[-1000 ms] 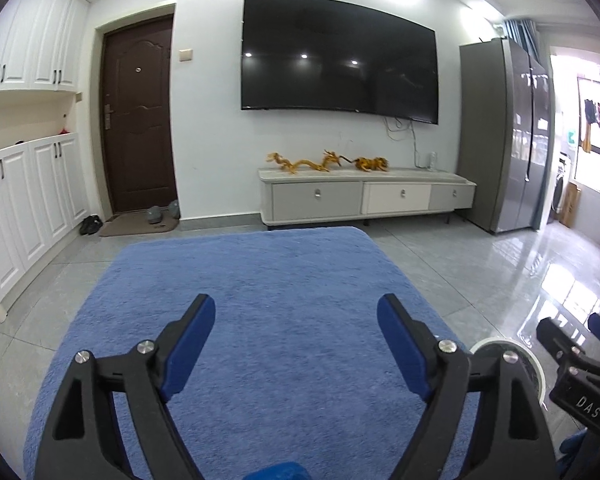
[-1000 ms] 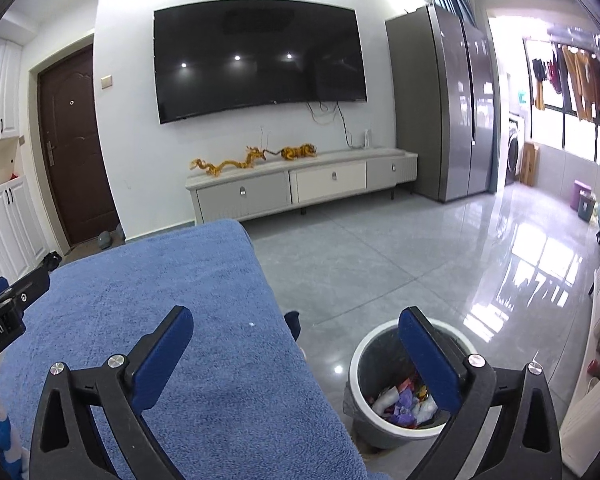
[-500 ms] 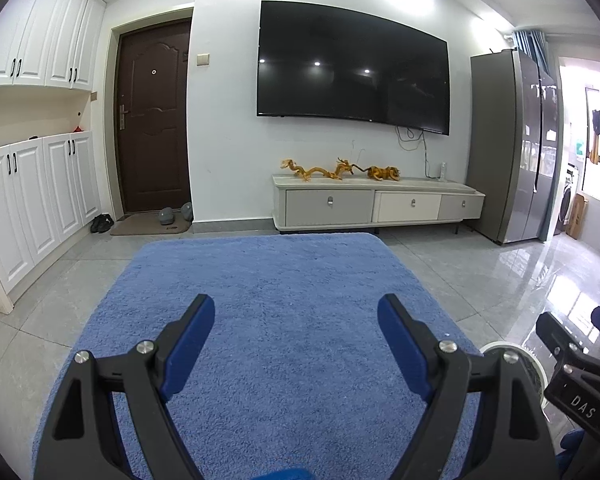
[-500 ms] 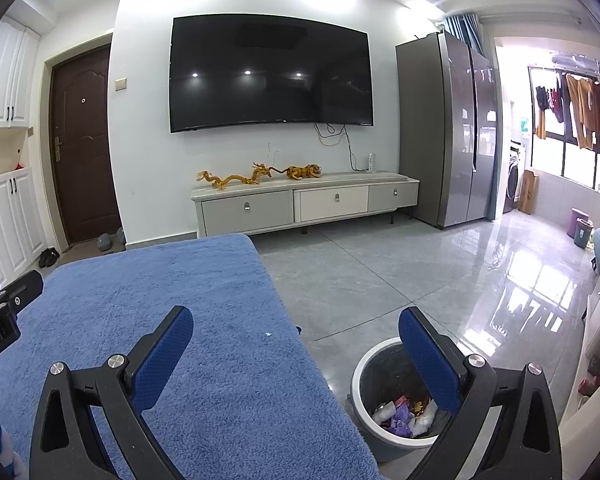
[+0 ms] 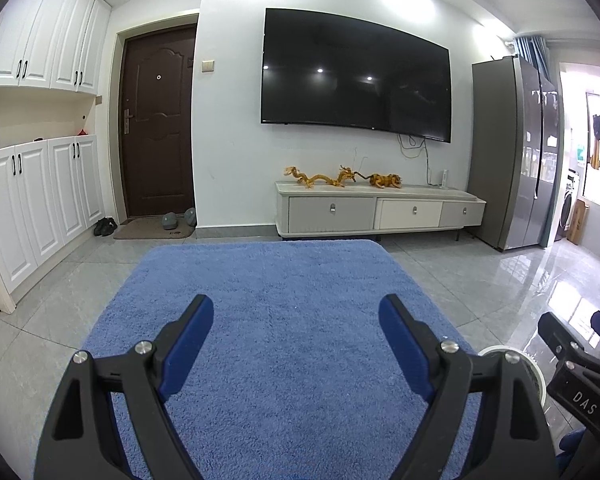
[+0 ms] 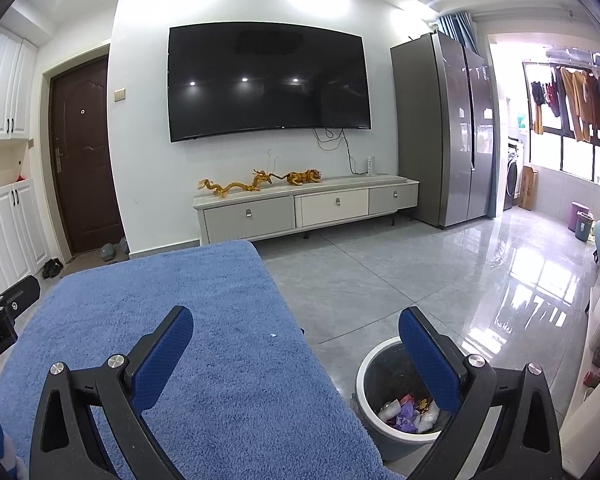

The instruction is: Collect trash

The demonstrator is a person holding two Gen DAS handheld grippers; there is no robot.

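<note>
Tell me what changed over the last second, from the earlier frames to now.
Both cameras tilted up and levelled out: the TV and door sit lower and straighter in both views. Nothing was grasped or released. The left gripper and right gripper stay open and empty, the blue rug looks unmoved, and the trash bin beside it still holds wrappers.

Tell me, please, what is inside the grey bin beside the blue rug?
The grey bin holds crumpled wrappers, white, purple and reddish. The right gripper's finger covers part of the opening, so anything there or underneath stays hidden.
</note>
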